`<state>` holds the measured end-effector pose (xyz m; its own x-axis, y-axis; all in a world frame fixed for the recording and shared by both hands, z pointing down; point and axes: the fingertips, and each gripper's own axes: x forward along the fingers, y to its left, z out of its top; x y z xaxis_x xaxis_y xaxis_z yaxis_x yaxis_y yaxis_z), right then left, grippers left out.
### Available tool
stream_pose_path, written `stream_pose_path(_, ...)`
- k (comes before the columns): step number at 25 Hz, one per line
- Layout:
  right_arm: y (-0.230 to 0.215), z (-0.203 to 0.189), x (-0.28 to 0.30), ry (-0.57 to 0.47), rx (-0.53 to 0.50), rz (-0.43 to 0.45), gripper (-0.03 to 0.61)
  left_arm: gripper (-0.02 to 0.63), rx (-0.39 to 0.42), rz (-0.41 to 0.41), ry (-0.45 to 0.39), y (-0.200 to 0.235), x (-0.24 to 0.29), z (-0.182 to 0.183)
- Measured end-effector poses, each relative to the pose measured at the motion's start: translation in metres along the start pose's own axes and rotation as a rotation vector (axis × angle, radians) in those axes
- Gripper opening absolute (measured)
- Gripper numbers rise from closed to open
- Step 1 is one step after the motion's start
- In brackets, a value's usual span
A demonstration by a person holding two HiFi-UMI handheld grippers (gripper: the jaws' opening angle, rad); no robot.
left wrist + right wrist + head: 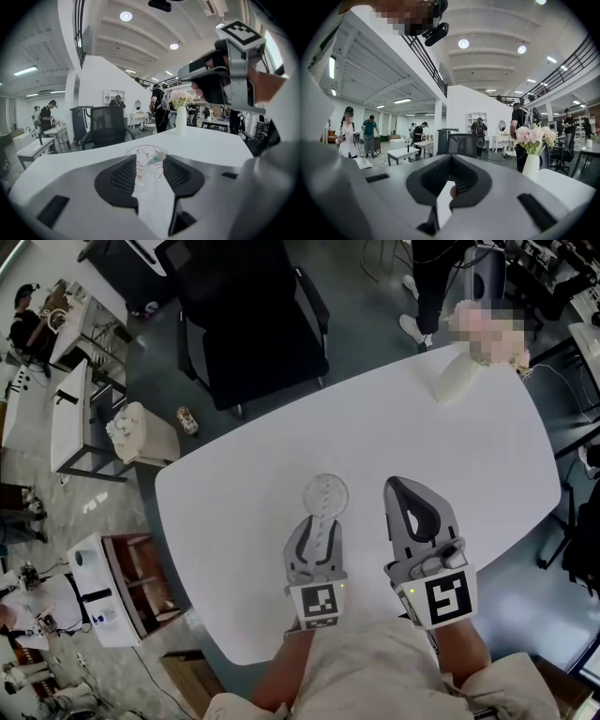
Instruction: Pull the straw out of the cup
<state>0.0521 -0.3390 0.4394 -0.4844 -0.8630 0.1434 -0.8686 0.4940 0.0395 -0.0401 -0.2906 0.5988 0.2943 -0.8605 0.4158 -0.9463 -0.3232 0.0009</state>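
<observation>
One straw (158,156) is seen in the clear cup (146,168), its pale tip leaning against the rim on the right side and rising only a little above it. The cup is stood upright on the white table (487,456), on the near half and toward the left edge, yet well in from every edge. The left gripper (321,521) is held low just behind it with its jaws spread wide, and in the left gripper view the cup is framed between the two pads without being pressed by either. The right gripper (403,488) is held beside the left one, to its right and apart from the cup, with its jaws pressed together at the tips and nothing pinched between them.

Trouble is most likely to come from the cup itself, which is judged to be thin and light. It could be shoved forward or tipped if the spread jaws are pushed on before being closed, and dented if they are closed hard. If it is not steadied at all, it may be lifted along with the straw. The short, slanted tip could also be missed or pushed down inside, since the right jaws must first be opened.

Bare table is left on all sides of the cup. A vase (457,382) is stood well apart near the far right corner, and a black chair (248,324) is parked beyond the far left edge.
</observation>
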Motion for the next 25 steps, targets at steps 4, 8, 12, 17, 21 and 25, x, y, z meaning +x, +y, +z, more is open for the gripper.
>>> stream_pose_path(4,0.0,0.001,0.001,0.002,-0.003,-0.002,0.0,0.157,-0.013,-0.004,0.007,0.001,0.001,-0.001)
stream_pose_path(8,0.004,0.001,0.003,0.003,-0.007,0.001,0.0,0.113,-0.015,-0.007,0.011,0.003,0.0,-0.001)
stream_pose_path(12,0.006,0.002,0.005,0.004,-0.012,0.005,0.0,0.044,-0.015,0.005,0.005,0.007,-0.001,0.0)
stream_pose_path(17,0.009,0.004,0.005,0.001,-0.018,0.009,0.0,0.025,-0.022,0.01,0.006,0.009,-0.002,-0.001)
stream_pose_path(21,0.011,0.008,0.006,-0.006,-0.027,0.014,0.0,0.025,-0.023,0.014,0.001,0.011,-0.003,0.002)
stream_pose_path(25,0.014,0.011,0.006,-0.008,-0.035,0.018,0.0,0.025,-0.027,0.019,-0.011,0.013,-0.007,0.006)
